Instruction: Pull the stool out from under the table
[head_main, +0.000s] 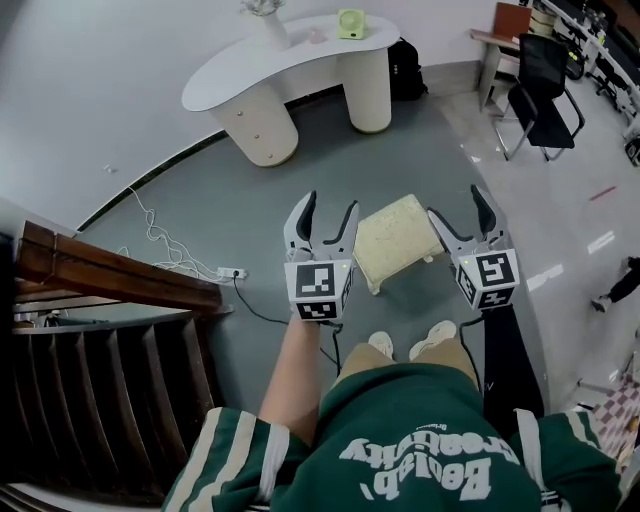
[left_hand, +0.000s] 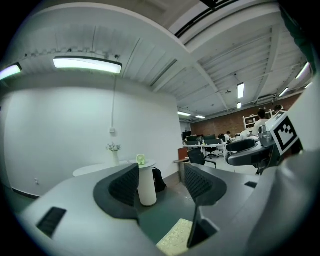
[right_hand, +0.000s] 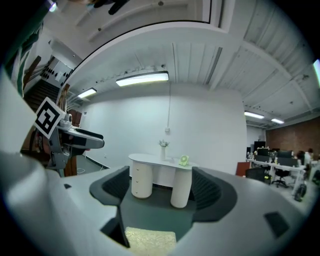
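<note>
Notably, stool (head_main: 397, 240) stood well clear of the table (head_main: 290, 60), not under it; my left gripper (head_main: 328, 213) and right gripper (head_main: 460, 222) hung spread and empty above its side away from the table. Risk judged: dragging it farther from the table could hit my shoes (head_main: 438, 338).

The head view looks steeply down from above the stool (head_main: 396, 240) and white table (head_main: 290, 55), while both gripper views, close above the stool, face that table almost level.
</note>
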